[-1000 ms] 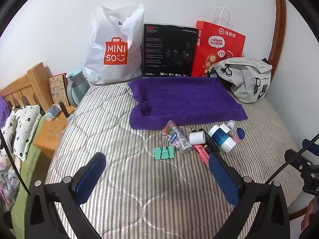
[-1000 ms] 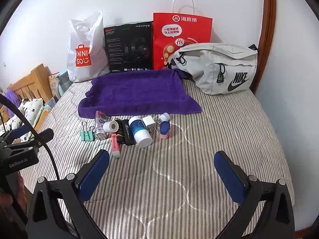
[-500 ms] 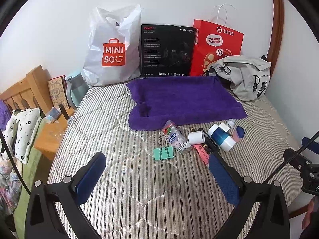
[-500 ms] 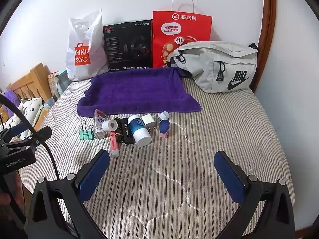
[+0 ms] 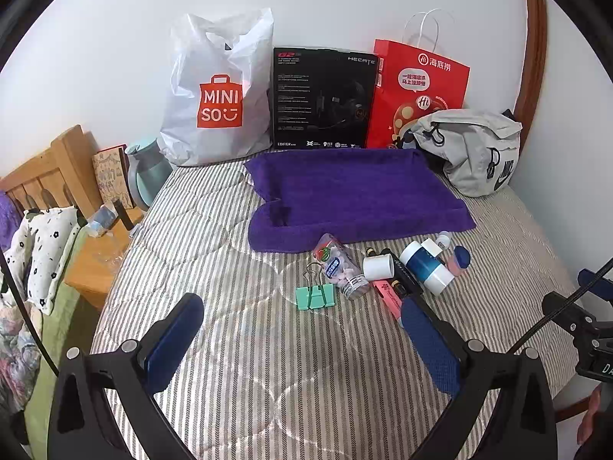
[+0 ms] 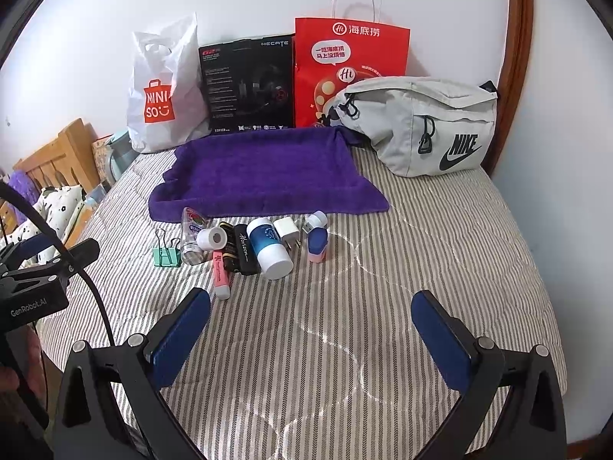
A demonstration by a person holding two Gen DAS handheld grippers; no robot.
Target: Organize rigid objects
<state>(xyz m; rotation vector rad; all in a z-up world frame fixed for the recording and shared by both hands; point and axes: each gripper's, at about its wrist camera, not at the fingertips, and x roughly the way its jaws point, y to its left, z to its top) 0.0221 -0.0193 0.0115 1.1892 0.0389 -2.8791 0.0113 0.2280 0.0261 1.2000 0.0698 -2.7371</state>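
Left wrist view: your left gripper [image 5: 302,333] hung wide open and empty above the striped mattress [image 5: 237,364]. Your right gripper [image 6: 312,326] did likewise, while the small items, from green binder clip [image 6: 167,256] to blue-and-white bottle [image 6: 268,247], lay clustered just before the purple towel [image 6: 264,170].

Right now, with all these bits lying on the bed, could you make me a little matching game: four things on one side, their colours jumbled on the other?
Things:
1. binder clip
2. towel
3. highlighter pen
4. Nike bag

Colours:
A. purple
B. grey
C. mint green
D. pink

Pairs: 1-C, 2-A, 3-D, 4-B
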